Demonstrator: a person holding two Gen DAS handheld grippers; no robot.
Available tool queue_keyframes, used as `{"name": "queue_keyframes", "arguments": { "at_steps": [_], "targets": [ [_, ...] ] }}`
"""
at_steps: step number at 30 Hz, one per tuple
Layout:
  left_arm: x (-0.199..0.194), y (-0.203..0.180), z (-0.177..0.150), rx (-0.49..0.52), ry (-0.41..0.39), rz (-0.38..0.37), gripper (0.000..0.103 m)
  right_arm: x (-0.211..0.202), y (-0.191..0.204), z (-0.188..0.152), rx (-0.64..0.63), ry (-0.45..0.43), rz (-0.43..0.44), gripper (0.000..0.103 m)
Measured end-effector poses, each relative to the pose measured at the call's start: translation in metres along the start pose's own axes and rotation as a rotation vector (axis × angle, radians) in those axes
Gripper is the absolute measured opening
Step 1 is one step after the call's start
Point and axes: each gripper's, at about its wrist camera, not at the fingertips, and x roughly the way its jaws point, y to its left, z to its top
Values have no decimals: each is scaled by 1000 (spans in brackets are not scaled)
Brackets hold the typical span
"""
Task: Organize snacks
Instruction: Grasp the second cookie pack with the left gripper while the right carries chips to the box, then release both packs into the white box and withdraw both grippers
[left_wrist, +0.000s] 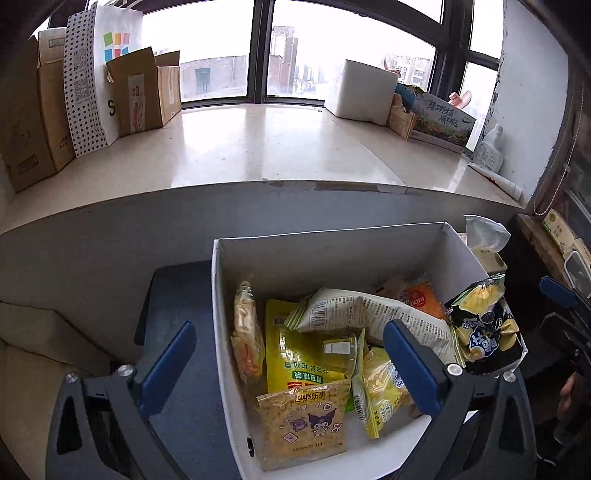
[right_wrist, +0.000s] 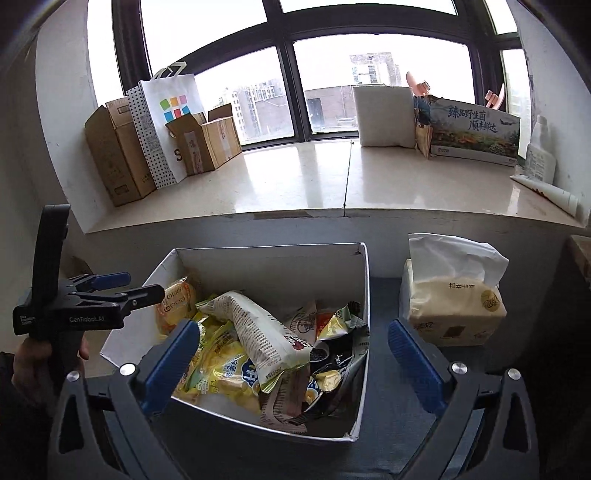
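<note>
Room for moving is widest on the dark grey tabletop (right_wrist: 391, 387) at the sides of the white cardboard box (right_wrist: 273, 266), and on the pale stone windowsill (right_wrist: 295, 177) at twelve o'clock, bare in its middle between brown cartons (right_wrist: 118, 155) at ten o'clock and a white foam block (right_wrist: 386, 116) at one o'clock. The box's far wall stands close to the grey wall under the sill. A soft pack of white tissues (right_wrist: 452, 299) sits just beside the box at two o'clock in the right wrist view.

The box holds a loose heap of snack packets: a yellow Lay's bag with purple cartoon figures (left_wrist: 303, 424) nearest at six o'clock, a long white printed bag (left_wrist: 369, 314) lying across the top, and a black-and-yellow crisp bag (left_wrist: 484, 325) draped over the right rim, possibly hanging partly outside.

The left gripper (left_wrist: 291, 365) has its blue-padded jaws spread wide, straddling the box's left wall, nothing between the pads. The right gripper (right_wrist: 295, 365) is likewise wide apart over the box's right side, pressing on nothing.
</note>
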Motion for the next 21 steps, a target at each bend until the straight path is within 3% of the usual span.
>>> {"name": "queue_keyframes", "arguments": {
  "at_steps": [9, 15, 21],
  "targets": [
    [-75, -24, -27, 48, -107, -65, 103, -64, 12, -33, -46, -57, 43, 103],
    [-129, -42, -84, 76, -166, -118, 103, -102, 12, -82, -30, -38, 105, 103],
    [-145, -41, -148, 16, -126, -139, 103, -108, 25, -148, -54, 47, 188, 103]
  ]
}}
